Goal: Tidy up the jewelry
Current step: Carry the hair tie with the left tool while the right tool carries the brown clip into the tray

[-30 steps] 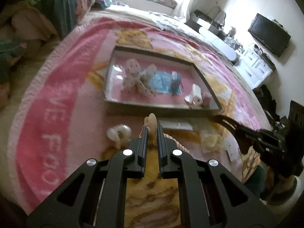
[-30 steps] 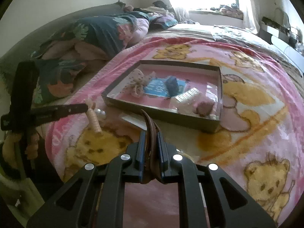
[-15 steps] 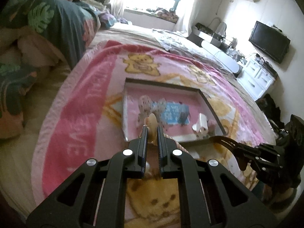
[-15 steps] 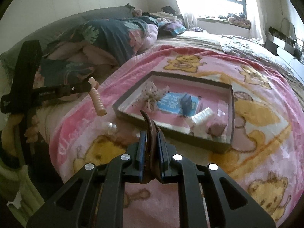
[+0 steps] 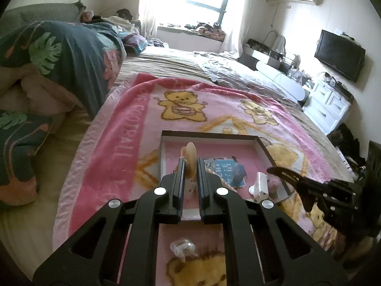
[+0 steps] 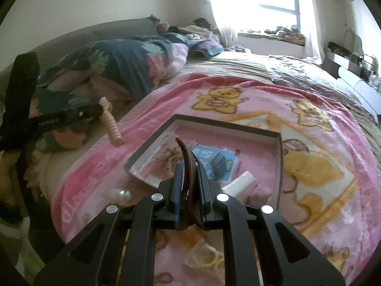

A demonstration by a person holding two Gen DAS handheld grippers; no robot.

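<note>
Left gripper (image 5: 190, 164) first: I've got it clamped on a pale peach hair claw (image 5: 190, 157), jaws pinching near one end so the ribbed length hangs out to the side, clear in the right wrist view (image 6: 110, 121). It looks like light, stiff plastic, probably smooth and a bit slippery, so a pinch this close to the end could let it swivel. I'd rather hold nearer its middle, but it seems to be sitting firm.

Right gripper (image 6: 188, 174) now: closed tight on a dark brown curved clip (image 6: 184, 162), the pointed tip arcing up past the pads. Thin, rigid and light, I'd say; the curve means only a narrow strip meets the pads, so it may rock if I bump anything.

Outward from there: both pieces hover over the near edge of the shallow dark-rimmed tray (image 5: 209, 134) lying on the pink bear blanket (image 5: 133, 124) on the bed. Inside I make out a blue card (image 5: 225, 169), a white tube-like piece (image 6: 240, 181) and a pinkish lump (image 5: 271, 183).

What I can't read: my own left gripper body blocks the tray's near left part, so free space there is a guess. A clear crinkly bundle (image 5: 182, 249) sits on the blanket under the left gripper, contents unclear, and a yellowish ring thing in clear wrap (image 6: 204, 257) is half hidden beneath the right one. The patterned item in the tray's left half is too blurred to name.
</note>
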